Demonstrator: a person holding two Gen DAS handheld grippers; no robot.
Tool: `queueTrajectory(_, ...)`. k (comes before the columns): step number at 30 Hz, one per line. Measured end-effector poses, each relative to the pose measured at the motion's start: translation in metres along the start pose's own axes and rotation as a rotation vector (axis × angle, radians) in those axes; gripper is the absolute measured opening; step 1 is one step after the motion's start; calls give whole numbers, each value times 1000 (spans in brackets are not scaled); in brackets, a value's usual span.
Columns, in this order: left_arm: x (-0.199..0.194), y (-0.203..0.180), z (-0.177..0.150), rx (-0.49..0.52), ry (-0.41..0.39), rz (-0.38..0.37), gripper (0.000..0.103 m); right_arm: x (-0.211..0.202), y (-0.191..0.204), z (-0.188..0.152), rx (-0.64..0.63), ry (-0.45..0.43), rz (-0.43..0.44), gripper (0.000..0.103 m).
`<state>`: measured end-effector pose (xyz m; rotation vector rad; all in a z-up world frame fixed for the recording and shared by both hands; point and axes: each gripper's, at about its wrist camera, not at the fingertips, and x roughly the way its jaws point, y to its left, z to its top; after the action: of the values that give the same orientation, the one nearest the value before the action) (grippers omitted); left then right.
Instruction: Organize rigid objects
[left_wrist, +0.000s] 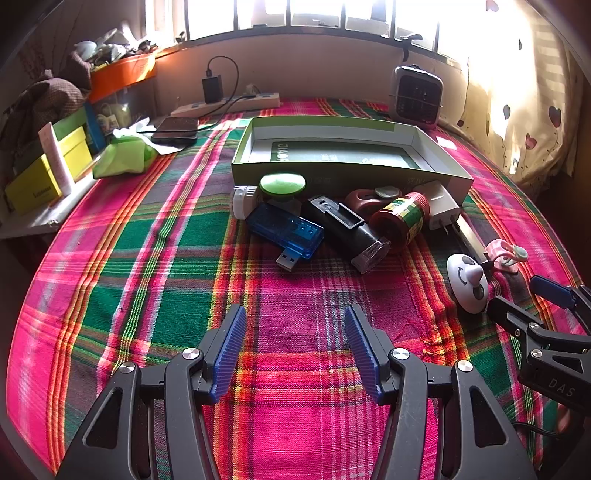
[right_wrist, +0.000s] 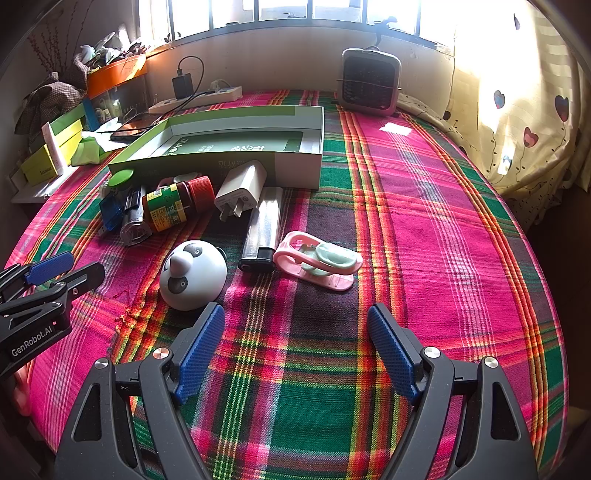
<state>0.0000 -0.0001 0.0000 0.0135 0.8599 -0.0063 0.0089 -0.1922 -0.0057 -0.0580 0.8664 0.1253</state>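
Only rightward: whole silver lighter (right_wrist: 263, 229).

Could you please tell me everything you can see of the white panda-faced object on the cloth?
The panda is a smooth, glossy white dome, apparently plastic, with black eye patches, a small raised white nose and a thin curved mouth line. It lies tipped on its side on the plaid cloth, face turned toward the left gripper. It sits just ahead of the right gripper's left finger, beside the silver lighter; nothing grips it, and contact with either is unclear.
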Motion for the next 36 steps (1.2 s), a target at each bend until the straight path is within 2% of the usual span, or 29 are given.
queueTrajectory(25,0,0,0,1,1,1,55,0,-1,0,-3,0,2,80)
queueTrajectory(36,-3,-1,0,1,6,0,55,0,-6,0,-35,2,36,80)
